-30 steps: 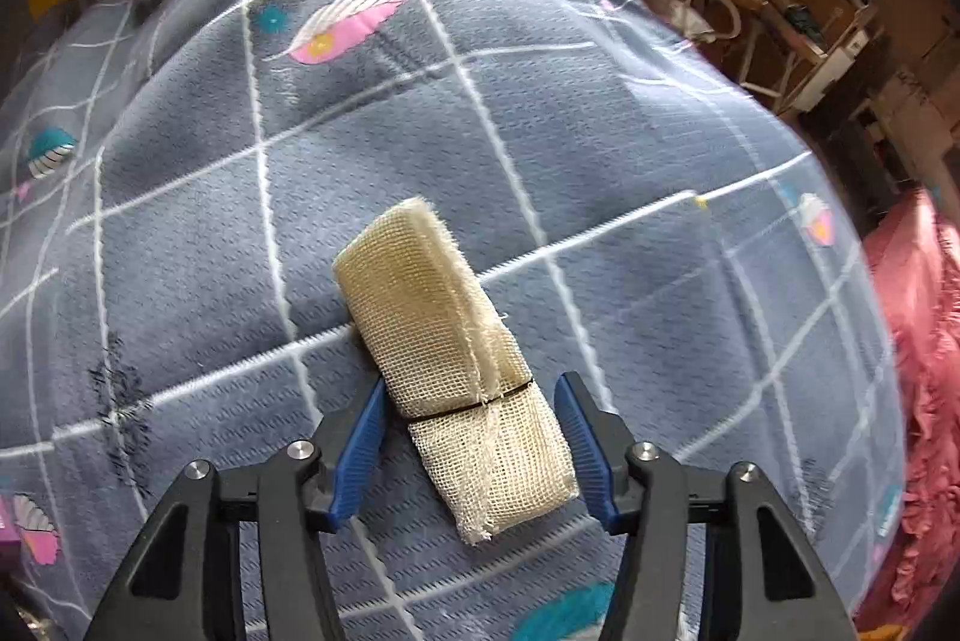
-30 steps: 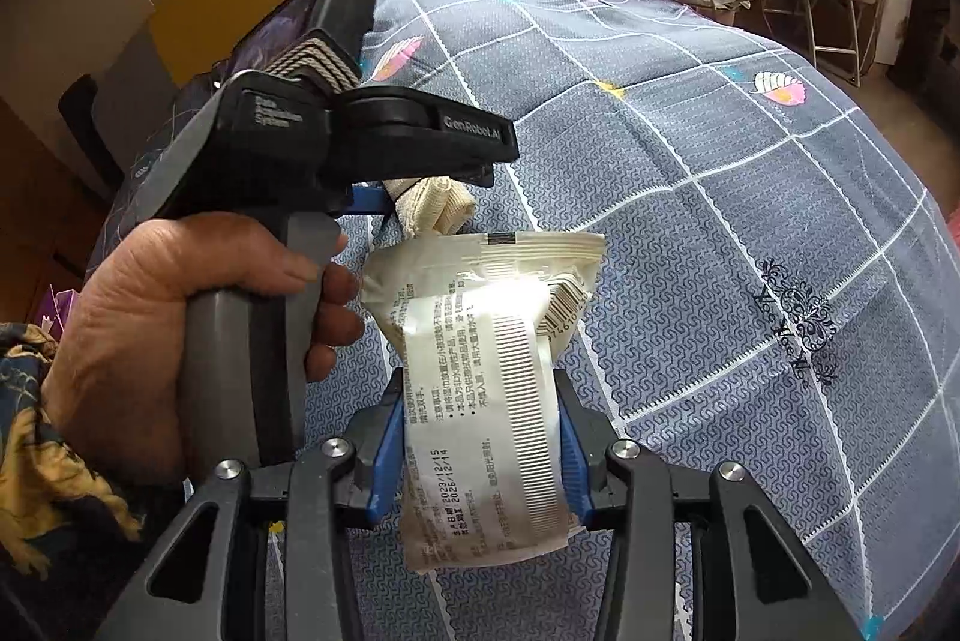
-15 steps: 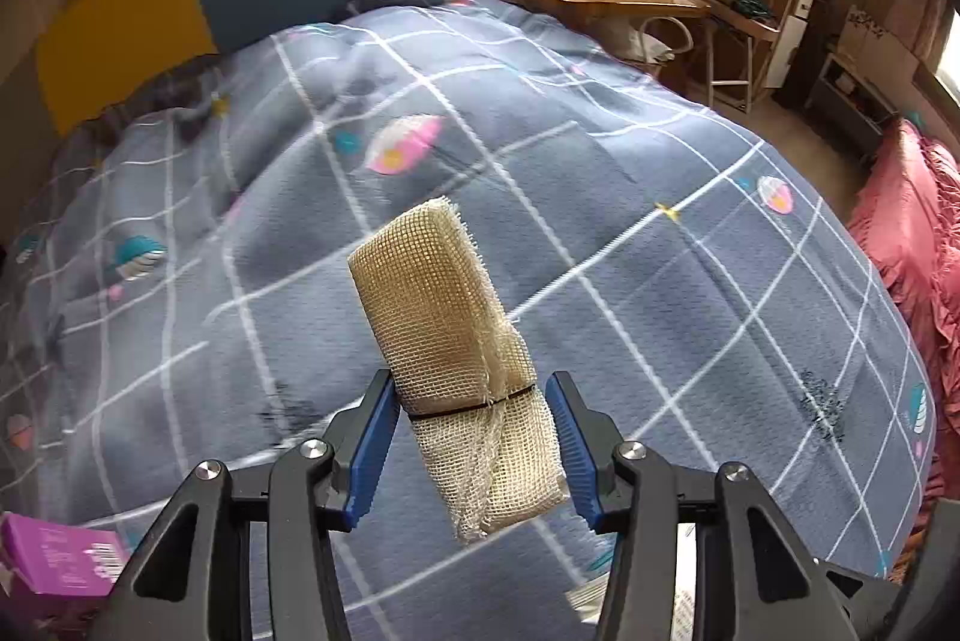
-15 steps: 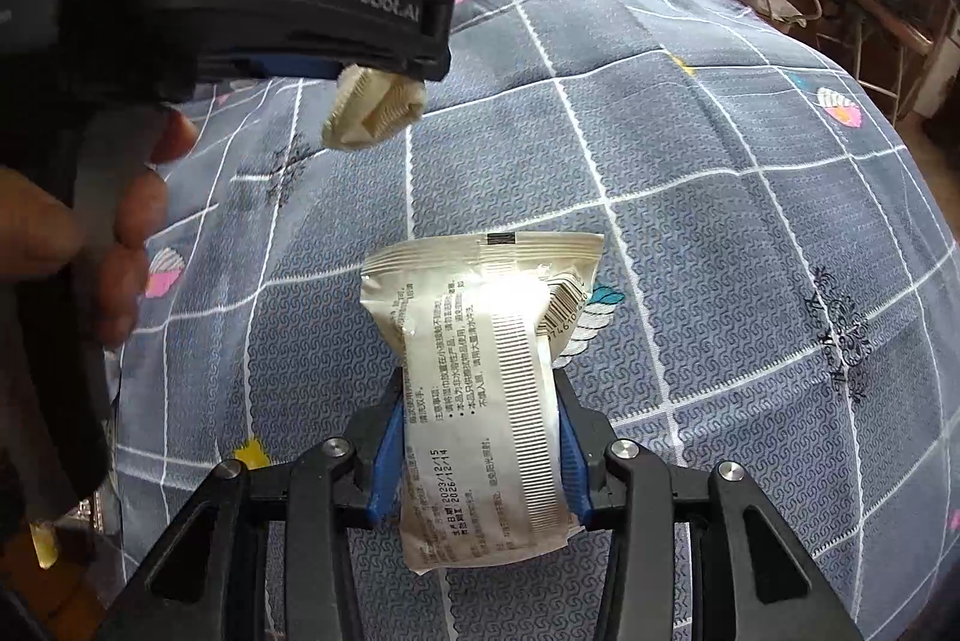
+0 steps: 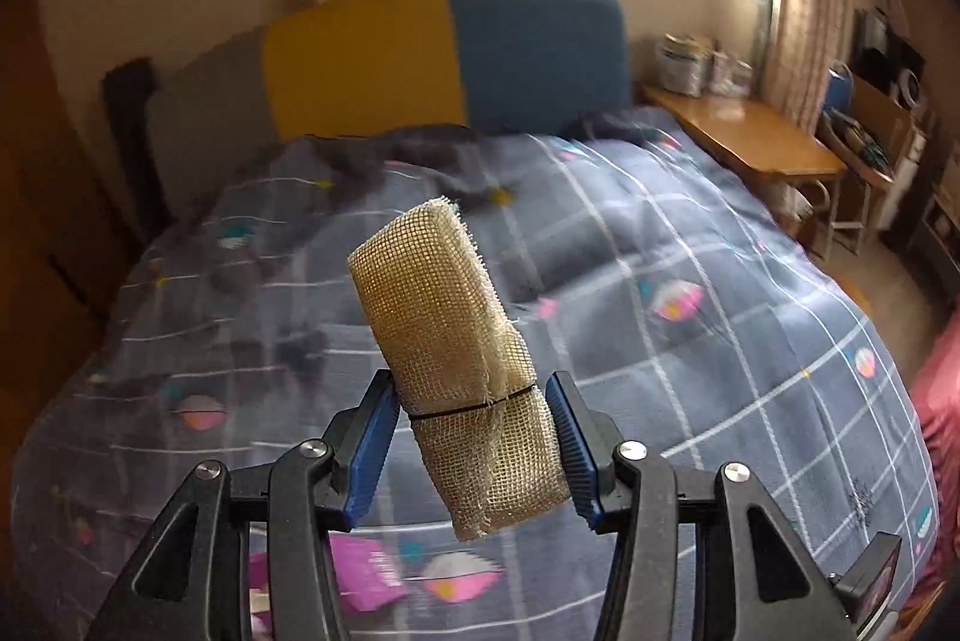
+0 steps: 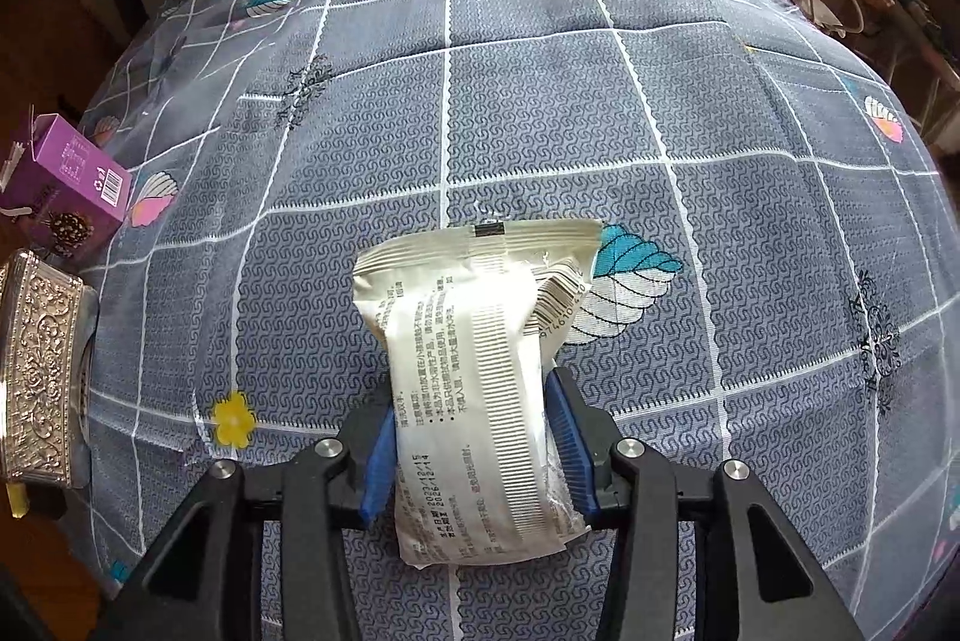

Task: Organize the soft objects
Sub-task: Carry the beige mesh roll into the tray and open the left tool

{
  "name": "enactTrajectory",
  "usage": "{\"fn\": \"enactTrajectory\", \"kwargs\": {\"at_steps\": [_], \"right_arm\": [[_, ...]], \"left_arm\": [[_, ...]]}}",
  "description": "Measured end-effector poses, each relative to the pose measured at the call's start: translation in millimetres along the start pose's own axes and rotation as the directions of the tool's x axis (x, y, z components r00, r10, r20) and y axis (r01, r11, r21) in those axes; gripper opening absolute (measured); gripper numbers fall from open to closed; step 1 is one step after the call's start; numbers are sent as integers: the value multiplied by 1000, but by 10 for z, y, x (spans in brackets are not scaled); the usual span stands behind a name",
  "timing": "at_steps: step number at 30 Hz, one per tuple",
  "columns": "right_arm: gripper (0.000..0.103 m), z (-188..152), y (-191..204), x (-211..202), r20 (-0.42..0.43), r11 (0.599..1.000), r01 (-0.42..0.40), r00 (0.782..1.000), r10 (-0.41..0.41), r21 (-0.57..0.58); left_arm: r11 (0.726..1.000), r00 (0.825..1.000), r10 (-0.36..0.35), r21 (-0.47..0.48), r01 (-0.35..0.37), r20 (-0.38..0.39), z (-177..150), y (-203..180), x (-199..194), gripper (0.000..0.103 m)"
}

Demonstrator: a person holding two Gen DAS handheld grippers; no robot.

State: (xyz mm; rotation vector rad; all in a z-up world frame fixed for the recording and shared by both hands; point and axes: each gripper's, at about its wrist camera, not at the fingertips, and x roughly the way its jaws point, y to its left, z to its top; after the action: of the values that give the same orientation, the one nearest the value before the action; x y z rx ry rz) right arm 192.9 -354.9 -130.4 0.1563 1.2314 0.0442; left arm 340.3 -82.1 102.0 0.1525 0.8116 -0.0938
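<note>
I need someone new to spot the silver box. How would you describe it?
In the right wrist view, start from the grey checked bedspread and go to its left edge. There the silver box sits just below a purple carton. It is the only metallic thing there, embossed all over with scrollwork, while the carton is plain printed card.

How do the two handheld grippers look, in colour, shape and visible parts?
The left gripper and the right gripper look alike: black plastic jaw arms with triangular cut-outs, silver round screws at the pivots, and blue ribbed pads on the inner faces of the fingers. No cables, sleeves or hands show in either view.
</note>
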Motion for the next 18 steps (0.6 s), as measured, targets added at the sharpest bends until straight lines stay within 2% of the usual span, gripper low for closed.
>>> {"fn": "enactTrajectory", "kwargs": {"at_steps": [5,11,14,18], "right_arm": [[50,-27,138,52,19,995,65,998,-64,-74],[50,-38,251,87,42,987,107,994,-103,-116],[50,-56,319,102,54,982,131,991,-124,-140],[50,-90,403,121,59,979,144,989,-137,-143]], "left_arm": [[992,996,84,-96,-81,24,-199,927,-256,51],[961,990,143,-240,-135,17,-749,1996,-551,51],[945,985,170,-285,-159,12,-1119,2378,-691,51],[923,983,184,-343,-173,-1,-1607,2701,-824,51]]}}
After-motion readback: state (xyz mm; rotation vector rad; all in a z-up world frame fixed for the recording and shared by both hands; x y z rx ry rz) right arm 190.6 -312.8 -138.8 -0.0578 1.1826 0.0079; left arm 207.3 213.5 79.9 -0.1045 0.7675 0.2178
